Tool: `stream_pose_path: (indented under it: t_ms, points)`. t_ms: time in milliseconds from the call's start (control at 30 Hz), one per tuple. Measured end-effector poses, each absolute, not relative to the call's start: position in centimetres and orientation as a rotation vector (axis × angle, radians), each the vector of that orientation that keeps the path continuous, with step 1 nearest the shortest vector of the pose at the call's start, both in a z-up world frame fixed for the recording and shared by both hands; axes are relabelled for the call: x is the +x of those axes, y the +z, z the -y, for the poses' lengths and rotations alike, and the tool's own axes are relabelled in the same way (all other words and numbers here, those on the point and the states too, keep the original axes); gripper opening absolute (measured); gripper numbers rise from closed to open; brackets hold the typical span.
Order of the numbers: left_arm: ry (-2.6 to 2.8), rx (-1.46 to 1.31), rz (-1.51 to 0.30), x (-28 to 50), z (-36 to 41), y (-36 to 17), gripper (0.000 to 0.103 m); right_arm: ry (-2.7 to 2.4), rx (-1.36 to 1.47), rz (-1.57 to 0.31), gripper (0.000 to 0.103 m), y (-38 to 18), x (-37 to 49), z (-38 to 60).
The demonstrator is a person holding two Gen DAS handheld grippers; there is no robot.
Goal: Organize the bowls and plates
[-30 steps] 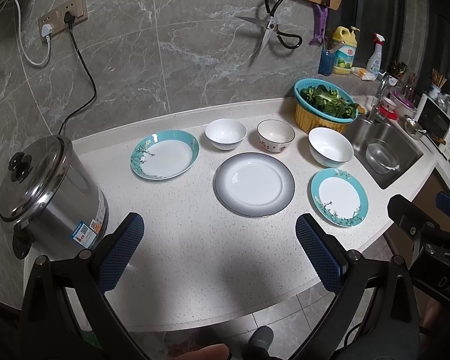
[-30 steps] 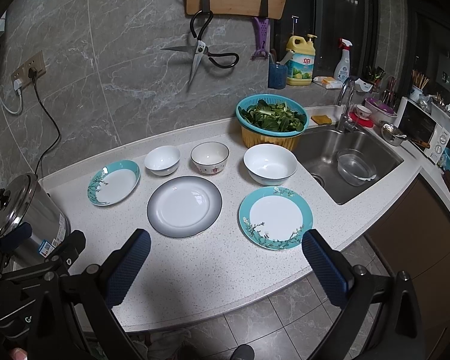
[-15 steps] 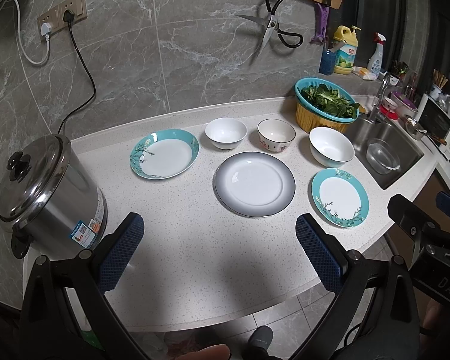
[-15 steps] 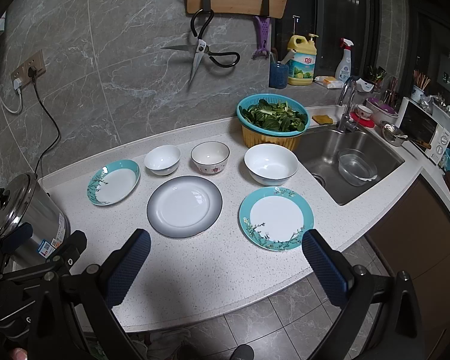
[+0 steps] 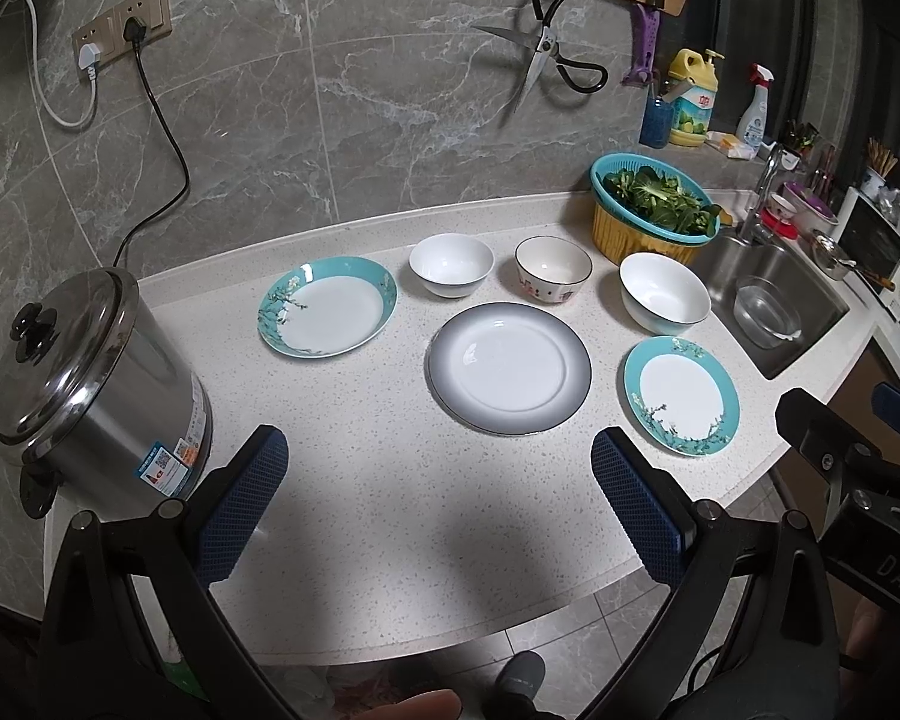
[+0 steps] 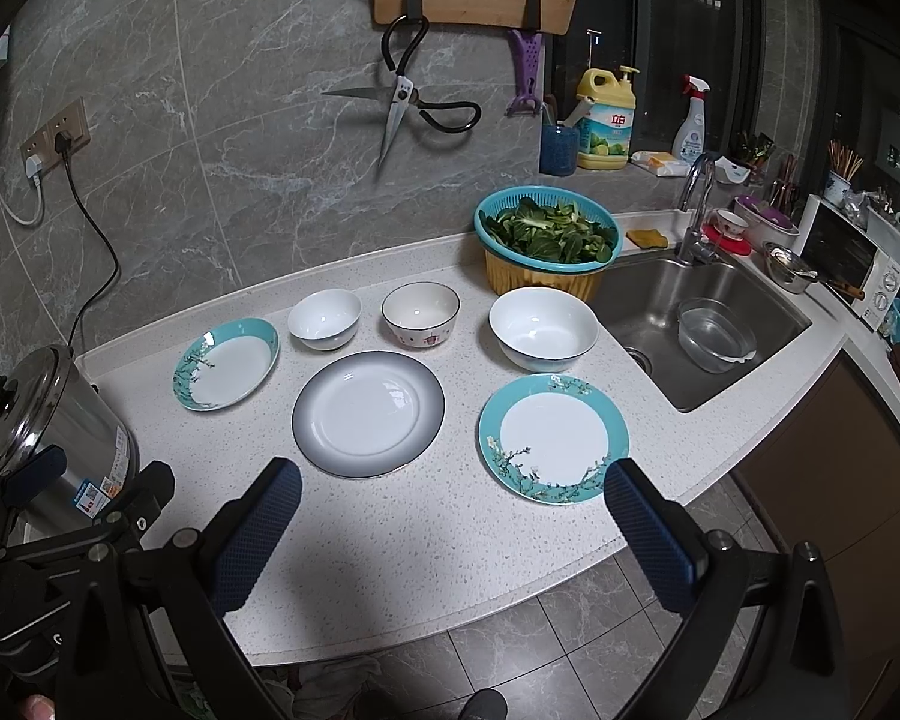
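Note:
On the white counter lie a teal-rimmed plate (image 5: 327, 307) (image 6: 227, 363) at left, a grey-rimmed plate (image 5: 509, 367) (image 6: 368, 413) in the middle and a second teal-rimmed plate (image 5: 681, 394) (image 6: 553, 438) at right. Behind them stand a small white bowl (image 5: 450, 265) (image 6: 324, 318), a patterned bowl (image 5: 552, 270) (image 6: 420, 315) and a larger white bowl (image 5: 664, 297) (image 6: 543, 327). My left gripper (image 5: 438, 501) is open, above the counter's front, nothing between its fingers. My right gripper (image 6: 450, 531) is open too, near the front edge, short of the right teal plate.
A steel pot (image 5: 84, 384) with lid stands at the counter's left end, its cord running to a wall socket. A teal basket of greens (image 6: 547, 246) sits by the sink (image 6: 708, 324), which holds a glass bowl. Scissors and a cutting board hang on the wall.

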State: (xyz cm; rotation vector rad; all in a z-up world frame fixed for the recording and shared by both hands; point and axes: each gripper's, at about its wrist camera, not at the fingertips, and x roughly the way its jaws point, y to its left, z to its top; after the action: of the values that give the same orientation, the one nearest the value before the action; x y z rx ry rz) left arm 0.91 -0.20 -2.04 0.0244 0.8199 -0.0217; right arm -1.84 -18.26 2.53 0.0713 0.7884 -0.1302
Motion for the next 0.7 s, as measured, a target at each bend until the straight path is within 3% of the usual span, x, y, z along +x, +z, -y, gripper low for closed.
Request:
stream_pose_path:
  t_ms: [700]
  points:
    - [0.018, 0.003, -0.864, 2.5, 1.3, -4.1, 0.103, -0.097, 0.082, -0.812, 0.103, 0.9, -0.4, 19.2]
